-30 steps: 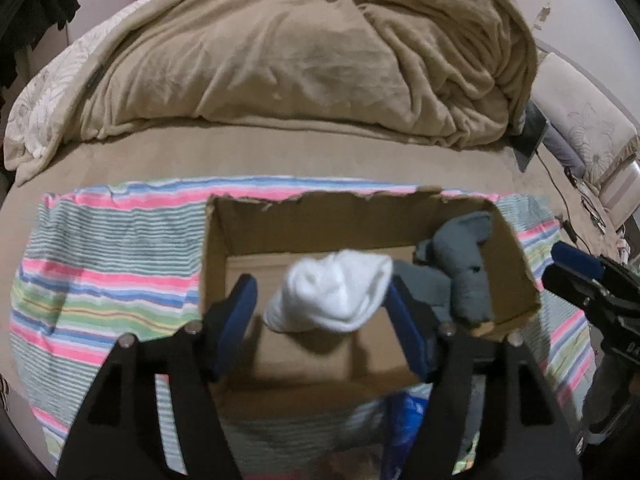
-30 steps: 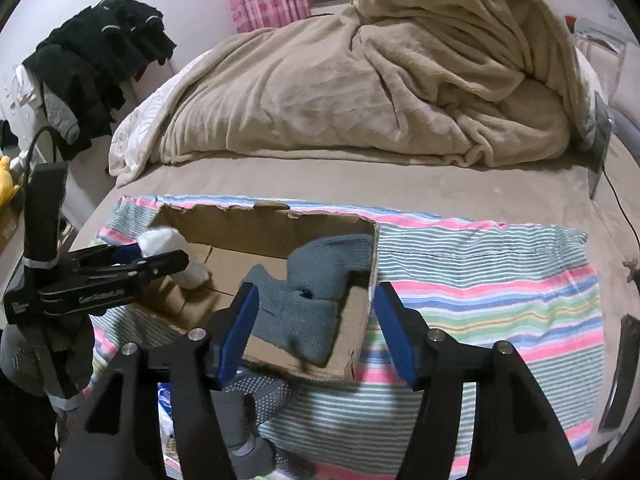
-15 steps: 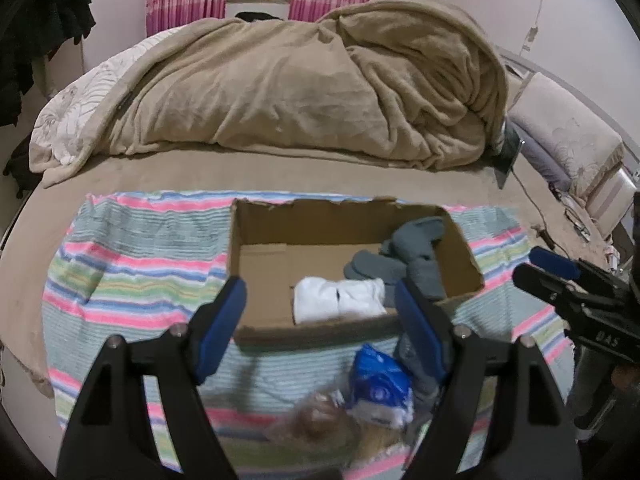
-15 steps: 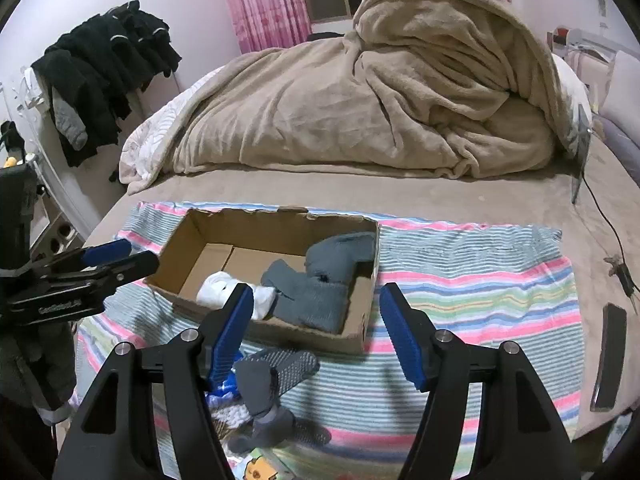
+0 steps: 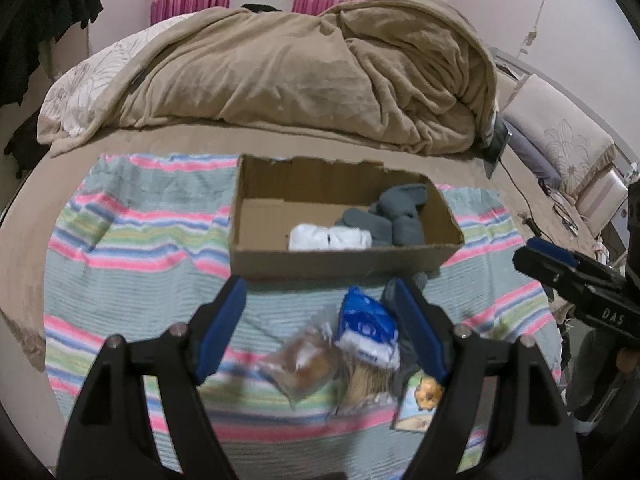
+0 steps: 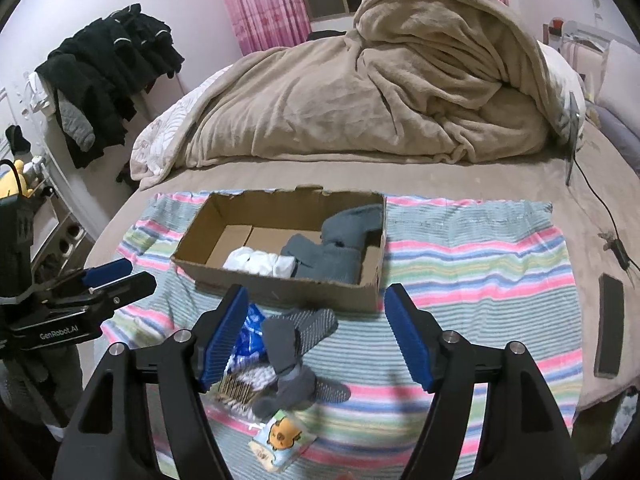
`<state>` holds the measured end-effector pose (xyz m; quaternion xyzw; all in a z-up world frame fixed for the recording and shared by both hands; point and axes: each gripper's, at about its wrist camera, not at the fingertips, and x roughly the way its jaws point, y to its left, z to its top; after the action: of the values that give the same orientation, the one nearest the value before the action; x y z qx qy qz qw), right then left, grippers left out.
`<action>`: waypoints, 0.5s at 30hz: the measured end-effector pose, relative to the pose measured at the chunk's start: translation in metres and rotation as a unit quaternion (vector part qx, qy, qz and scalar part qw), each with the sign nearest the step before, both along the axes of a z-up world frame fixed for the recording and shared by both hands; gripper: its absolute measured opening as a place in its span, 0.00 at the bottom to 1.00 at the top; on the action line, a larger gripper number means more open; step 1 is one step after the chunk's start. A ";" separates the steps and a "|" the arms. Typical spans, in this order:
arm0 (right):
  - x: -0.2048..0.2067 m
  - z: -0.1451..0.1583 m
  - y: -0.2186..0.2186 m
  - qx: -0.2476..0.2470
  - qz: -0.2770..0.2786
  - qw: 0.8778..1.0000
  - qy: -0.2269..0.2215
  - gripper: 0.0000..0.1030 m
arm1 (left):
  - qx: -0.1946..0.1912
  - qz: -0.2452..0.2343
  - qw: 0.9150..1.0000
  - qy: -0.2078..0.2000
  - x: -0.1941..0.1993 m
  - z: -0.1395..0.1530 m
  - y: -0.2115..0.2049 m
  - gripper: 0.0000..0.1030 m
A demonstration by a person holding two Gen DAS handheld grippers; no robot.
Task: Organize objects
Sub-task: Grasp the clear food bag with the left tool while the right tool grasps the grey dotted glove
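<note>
- Your left gripper point(image 5: 320, 332) has let go of the white sock point(image 5: 329, 237) and backed out; its jaws are spread and empty, and so are those of your right gripper point(image 6: 314, 334).
- That sock now lies in the cardboard box point(image 6: 280, 286), touching the grey socks point(image 6: 332, 254): one more item sorted.
- Loose on the striped cloth point(image 6: 480, 280) in front of the box: a blue packet point(image 5: 366, 322), a patterned grey sock point(image 6: 298, 342) and a cartoon packet point(image 6: 282, 438).
- Readable: "GenRobot.AI" and "DAS" on the gripper bodies.

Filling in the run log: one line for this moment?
left gripper: open, empty | right gripper: open, empty | box: white sock, grey socks | loose: grey sock, blue packet
</note>
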<state>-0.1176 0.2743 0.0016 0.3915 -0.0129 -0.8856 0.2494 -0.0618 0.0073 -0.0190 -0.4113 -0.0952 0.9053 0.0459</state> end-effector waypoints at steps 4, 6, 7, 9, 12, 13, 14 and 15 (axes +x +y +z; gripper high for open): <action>0.006 -0.002 0.002 0.001 0.001 1.000 -0.003 0.72 | 0.000 -0.004 1.000 -0.006 0.008 -0.006 0.001 0.76; 0.010 -0.003 0.003 -0.001 0.002 1.000 -0.004 0.72 | -0.001 -0.006 1.000 -0.007 0.013 -0.009 0.003 0.76; 0.011 -0.004 0.004 0.000 0.003 1.000 -0.004 0.72 | -0.004 -0.005 1.000 -0.009 0.015 -0.012 0.004 0.76; 0.013 -0.009 0.003 0.004 0.007 1.000 -0.008 0.72 | -0.008 -0.006 1.000 -0.017 0.017 -0.020 0.006 0.76; 0.015 -0.017 0.001 0.006 0.015 1.000 -0.014 0.72 | -0.013 -0.009 0.999 -0.033 0.019 -0.033 0.007 0.76; 0.015 -0.020 0.001 0.007 0.016 1.000 -0.017 0.72 | -0.015 -0.009 0.999 -0.038 0.019 -0.038 0.007 0.76; 0.014 -0.025 0.000 0.009 0.018 1.000 -0.024 0.72 | -0.017 -0.009 0.999 -0.042 0.018 -0.042 0.007 0.76; 0.014 -0.029 -0.001 0.009 0.019 0.999 -0.028 0.72 | -0.015 -0.009 0.999 -0.046 0.018 -0.045 0.007 0.76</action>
<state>-0.1037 0.2733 -0.0273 0.4184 -0.0048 -0.8696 0.2621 -0.0438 0.0138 -0.0641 -0.4537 -0.0796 0.8865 0.0433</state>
